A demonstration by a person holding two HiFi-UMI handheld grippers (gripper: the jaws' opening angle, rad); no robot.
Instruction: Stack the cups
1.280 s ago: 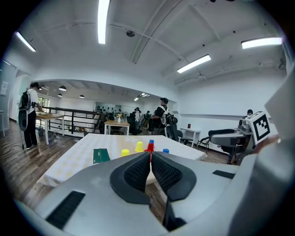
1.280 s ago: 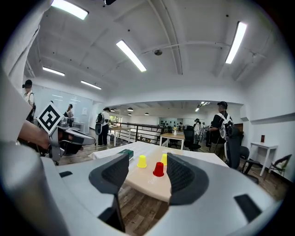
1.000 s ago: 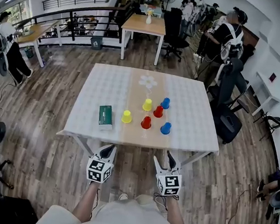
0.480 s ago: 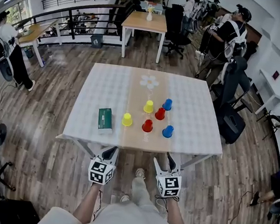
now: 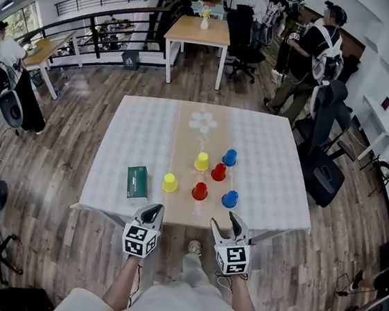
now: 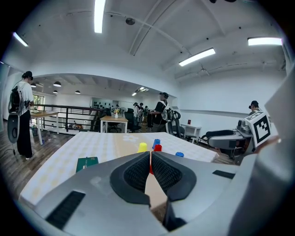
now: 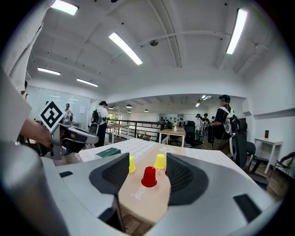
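At the bottom centre of the head view I hold both claws just short of the near edge of the surface [image 5: 134,137], side by side and apart. My left claw [image 5: 152,210] has its jaws pressed together with nothing between them. My right claw [image 5: 233,222] has its jaws spread wide and grips nothing; in its own view the near red cup [image 7: 149,176] shows through the gap, standing farther off on the tan strip.

Six cups stand mouth down in the middle of the frame, none stacked. The nearer row, left to right, is the near yellow cup [image 5: 170,182], the near red cup [image 5: 199,191] and the near blue cup [image 5: 229,199]. Behind them, closer together, are the far yellow cup [image 5: 202,161], the far red cup [image 5: 218,172] and the far blue cup [image 5: 229,157]. A green box [image 5: 136,181] lies flat to the left of the near yellow cup, well apart from it.

Farther up the strip is a white flower print [image 5: 203,122]. Beyond the surface, at upper centre, stands a wooden table [image 5: 198,32], and people stand at the upper right.
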